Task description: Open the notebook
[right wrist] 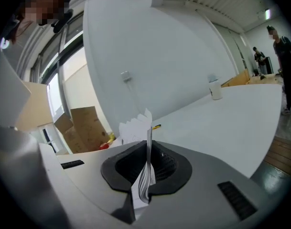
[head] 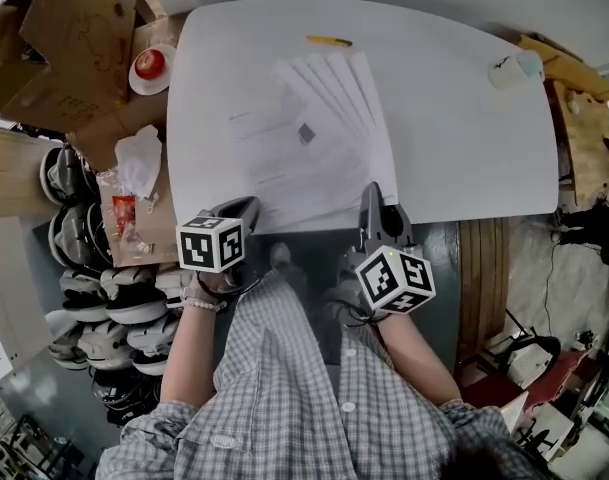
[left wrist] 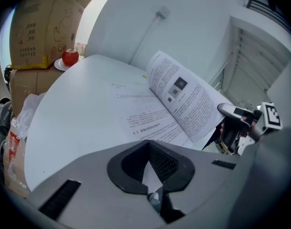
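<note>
An open notebook (head: 284, 153) with printed pages lies on the white table (head: 454, 138), near its front edge. My right gripper (head: 372, 196) is shut on a sheaf of several pages (head: 339, 93) and holds them fanned up off the right side; in the right gripper view the sheaf (right wrist: 146, 128) stands on edge between the pads. My left gripper (head: 246, 208) is shut at the near left corner, with a sliver of white page (left wrist: 152, 175) between its pads. The left gripper view shows the flat left page (left wrist: 145, 116), the lifted sheaf (left wrist: 188, 99) and my right gripper (left wrist: 236, 125).
A yellow pen (head: 328, 41) lies at the table's far edge and a small white cup (head: 514, 68) at its right end. Left of the table are cardboard boxes (head: 74, 48), a red apple on a plate (head: 150, 64) and stacked helmets (head: 94, 268). People (right wrist: 281, 46) stand far off.
</note>
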Tool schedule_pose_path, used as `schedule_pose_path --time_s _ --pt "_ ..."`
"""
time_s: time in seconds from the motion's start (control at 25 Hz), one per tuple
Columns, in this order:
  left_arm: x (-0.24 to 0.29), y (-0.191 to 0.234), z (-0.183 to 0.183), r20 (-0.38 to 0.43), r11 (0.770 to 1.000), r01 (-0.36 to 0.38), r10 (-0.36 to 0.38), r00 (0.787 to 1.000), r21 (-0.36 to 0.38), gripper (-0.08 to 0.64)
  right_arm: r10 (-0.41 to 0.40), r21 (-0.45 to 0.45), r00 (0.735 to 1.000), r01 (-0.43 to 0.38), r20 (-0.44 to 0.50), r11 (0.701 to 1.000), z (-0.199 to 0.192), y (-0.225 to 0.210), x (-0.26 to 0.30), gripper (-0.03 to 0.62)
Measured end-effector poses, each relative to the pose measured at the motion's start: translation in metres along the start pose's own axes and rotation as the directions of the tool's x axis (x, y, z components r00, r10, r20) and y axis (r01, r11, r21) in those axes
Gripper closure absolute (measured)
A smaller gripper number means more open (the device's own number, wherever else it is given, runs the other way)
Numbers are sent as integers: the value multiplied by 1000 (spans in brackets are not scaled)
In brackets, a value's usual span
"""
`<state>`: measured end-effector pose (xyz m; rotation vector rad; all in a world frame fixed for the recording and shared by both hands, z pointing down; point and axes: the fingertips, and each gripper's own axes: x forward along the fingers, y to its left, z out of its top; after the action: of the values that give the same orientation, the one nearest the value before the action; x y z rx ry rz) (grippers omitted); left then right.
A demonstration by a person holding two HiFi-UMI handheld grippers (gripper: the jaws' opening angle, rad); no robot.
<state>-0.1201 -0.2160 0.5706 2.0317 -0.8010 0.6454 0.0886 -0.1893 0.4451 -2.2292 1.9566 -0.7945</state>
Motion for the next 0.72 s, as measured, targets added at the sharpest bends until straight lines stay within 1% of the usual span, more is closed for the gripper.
schedule_pose_path --time_s 0.16,0.32,0.4,0.48,0.6,0.72 --pt "-10 -9 13 73 999 31 -29 997 -22 552 -78 48 997 78 -16 996 -2 -30 4 558" --pt "-20 -13 22 106 1000 22 -23 994 7 552 -155 90 986 159 -57 983 -12 -59 8 558" --pt "-24 -16 25 116 1000 22 -25 993 22 552 -196 122 976 207 -93 971 -23 -75 9 558" --pt "-26 -19 27 126 999 23 -28 992 35 552 -228 133 964 246 -136 960 -38 -89 8 558" --pt "-29 -27 30 138 998 26 -34 990 62 552 -250 116 951 273 -180 955 -55 -100 6 558" --pt "-34 -38 34 163 996 41 -54 985 83 552 -255 109 944 281 -209 953 -61 -106 8 557"
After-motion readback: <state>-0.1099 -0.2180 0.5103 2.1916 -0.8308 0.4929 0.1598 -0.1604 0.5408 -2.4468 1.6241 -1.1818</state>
